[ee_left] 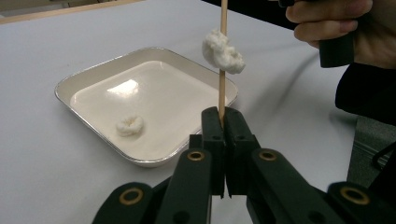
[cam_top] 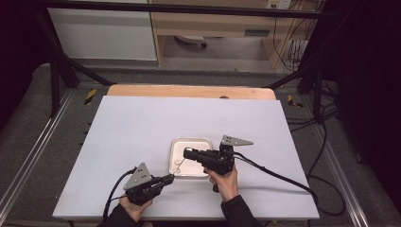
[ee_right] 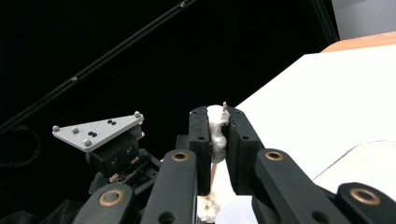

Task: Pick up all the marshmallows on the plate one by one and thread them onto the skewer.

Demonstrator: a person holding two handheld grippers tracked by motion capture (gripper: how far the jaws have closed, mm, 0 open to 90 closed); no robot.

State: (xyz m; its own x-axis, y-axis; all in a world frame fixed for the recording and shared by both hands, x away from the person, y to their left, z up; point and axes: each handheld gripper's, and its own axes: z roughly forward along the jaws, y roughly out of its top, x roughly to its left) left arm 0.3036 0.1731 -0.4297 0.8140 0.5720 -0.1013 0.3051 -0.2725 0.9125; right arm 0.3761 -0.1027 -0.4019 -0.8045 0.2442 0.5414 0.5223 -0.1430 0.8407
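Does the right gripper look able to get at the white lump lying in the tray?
Probably not yet: the right gripper is shut on a white piece on the stick held by the left gripper. Nothing covers the lump in the tray.

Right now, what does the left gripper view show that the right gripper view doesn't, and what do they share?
The left gripper view alone shows the whole white tray with one white lump lying in it, and the left gripper shut on the lower end of the wooden skewer.

The right gripper view alone shows the right gripper shut on a white piece at the skewer's top, with another piece lower down.

Both views show the skewer with white food threaded on it, and the white table.
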